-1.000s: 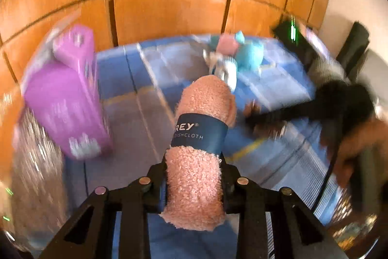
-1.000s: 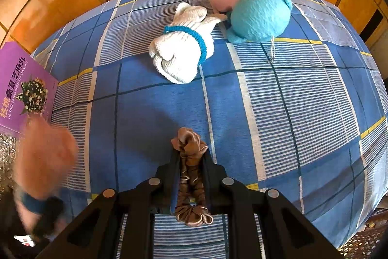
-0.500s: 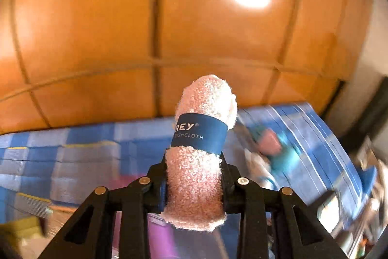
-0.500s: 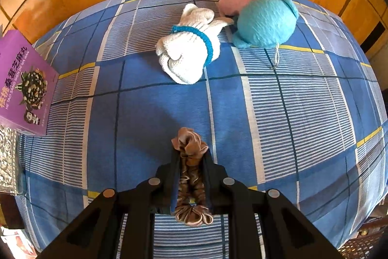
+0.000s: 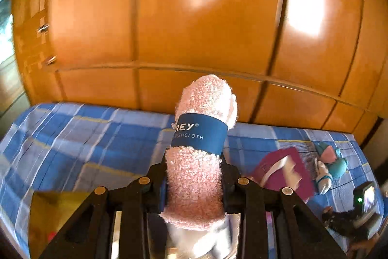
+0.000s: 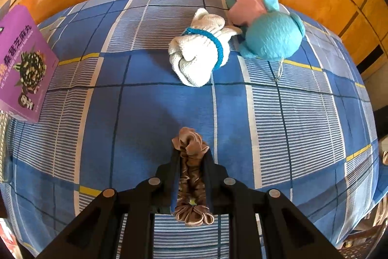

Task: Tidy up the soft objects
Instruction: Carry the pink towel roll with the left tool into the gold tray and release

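My left gripper [image 5: 194, 174] is shut on a rolled pink dishcloth [image 5: 201, 149] with a dark blue paper band, held up above the bed. My right gripper [image 6: 191, 157] is shut on a brown satin scrunchie [image 6: 191, 176] above the blue checked bedspread [image 6: 145, 113]. Farther back on the bed lie a rolled white cloth with a blue band [image 6: 201, 57] and a teal plush toy [image 6: 274, 35] with a pink piece [image 6: 245, 6], touching each other. They show small at the right in the left wrist view [image 5: 332, 166].
A purple box [image 6: 21, 64] stands at the bed's left edge; it also shows in the left wrist view [image 5: 286, 174]. Orange wooden wardrobe doors [image 5: 194, 16] rise behind the bed. A yellow-gold thing [image 5: 53, 210] sits low left of my left gripper.
My left gripper has swung away to the left with the dishcloth and now looks at the wardrobe and the far bed. My right gripper has moved slightly closer to the white cloth.
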